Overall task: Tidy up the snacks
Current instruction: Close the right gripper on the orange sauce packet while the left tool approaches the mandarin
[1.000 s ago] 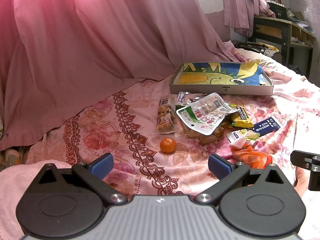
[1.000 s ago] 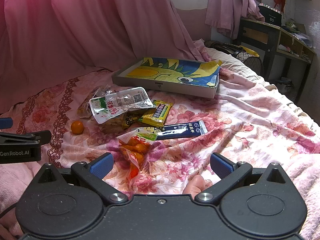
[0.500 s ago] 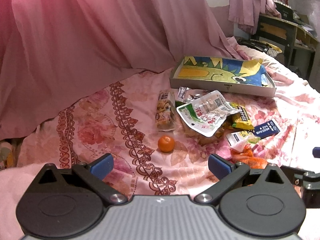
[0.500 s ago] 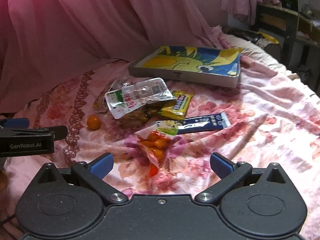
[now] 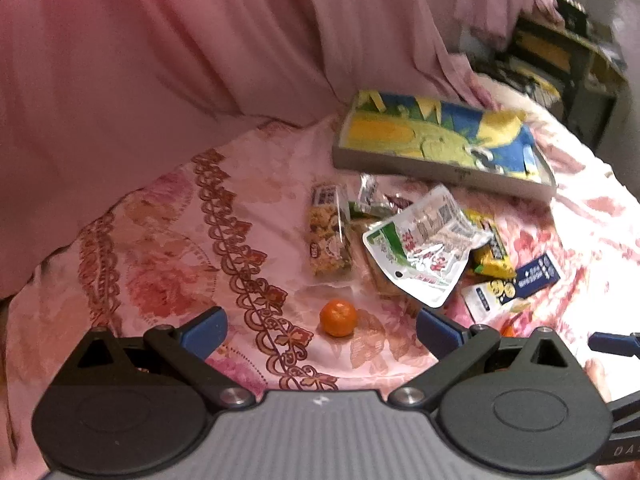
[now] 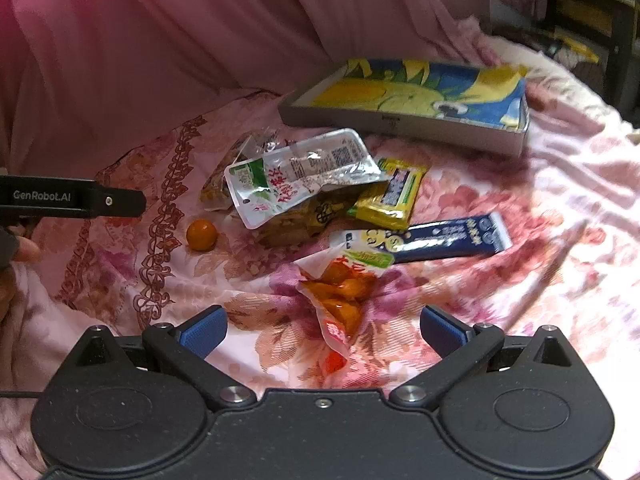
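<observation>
Snacks lie in a loose pile on a pink floral bedspread (image 5: 168, 264). A small orange (image 5: 338, 317) sits just beyond my open, empty left gripper (image 5: 320, 330). Behind it lie a granola bar pack (image 5: 329, 236) and a white-green pouch (image 5: 424, 248). My right gripper (image 6: 322, 330) is open and empty over an orange snack bag (image 6: 340, 296). A dark blue stick pack (image 6: 448, 238), a yellow pack (image 6: 394, 196), the pouch (image 6: 296, 176) and the orange (image 6: 201, 234) lie beyond. A shallow grey tray with a yellow-blue picture (image 5: 440, 164) (image 6: 400, 120) stands at the back.
A pink curtain (image 5: 160, 60) hangs along the left and back. A dark desk (image 5: 568, 60) stands at the far right beyond the bed. The left gripper's arm (image 6: 72, 200) reaches in at the left of the right wrist view.
Both grippers have moved forward and lower toward the snacks, which now look larger. The orange sits closer between the left fingers, the orange bag closer to the right ones. Both jaws stay open.
</observation>
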Demonstrator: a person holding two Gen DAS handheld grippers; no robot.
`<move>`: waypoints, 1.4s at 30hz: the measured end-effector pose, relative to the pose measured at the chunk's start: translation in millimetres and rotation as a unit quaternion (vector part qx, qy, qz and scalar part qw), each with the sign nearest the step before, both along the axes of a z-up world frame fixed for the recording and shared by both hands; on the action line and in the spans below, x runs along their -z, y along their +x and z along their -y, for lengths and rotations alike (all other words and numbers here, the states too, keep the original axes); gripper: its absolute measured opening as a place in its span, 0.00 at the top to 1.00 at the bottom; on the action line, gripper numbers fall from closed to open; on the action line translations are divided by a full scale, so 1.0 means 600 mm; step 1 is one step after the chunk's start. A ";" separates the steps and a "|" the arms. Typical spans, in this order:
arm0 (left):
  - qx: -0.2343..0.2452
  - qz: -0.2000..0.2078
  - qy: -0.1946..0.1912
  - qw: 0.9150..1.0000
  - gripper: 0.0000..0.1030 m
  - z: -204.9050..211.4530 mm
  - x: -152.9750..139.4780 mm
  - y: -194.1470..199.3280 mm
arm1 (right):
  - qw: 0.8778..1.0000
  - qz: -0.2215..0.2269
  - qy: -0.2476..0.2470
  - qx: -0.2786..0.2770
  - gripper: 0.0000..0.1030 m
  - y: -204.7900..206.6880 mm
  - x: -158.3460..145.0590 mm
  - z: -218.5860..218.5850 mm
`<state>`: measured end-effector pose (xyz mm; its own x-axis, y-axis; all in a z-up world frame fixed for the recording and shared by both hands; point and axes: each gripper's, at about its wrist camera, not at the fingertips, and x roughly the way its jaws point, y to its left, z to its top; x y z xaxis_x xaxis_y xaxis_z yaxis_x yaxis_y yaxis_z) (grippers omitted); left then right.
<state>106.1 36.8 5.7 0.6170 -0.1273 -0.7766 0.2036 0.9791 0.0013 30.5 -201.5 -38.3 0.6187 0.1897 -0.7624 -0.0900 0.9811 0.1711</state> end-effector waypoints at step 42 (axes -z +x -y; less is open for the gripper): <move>-0.007 -0.193 -0.053 0.980 0.65 0.002 0.137 0.148 | 0.994 -0.094 0.041 0.041 0.52 0.104 0.104 -0.004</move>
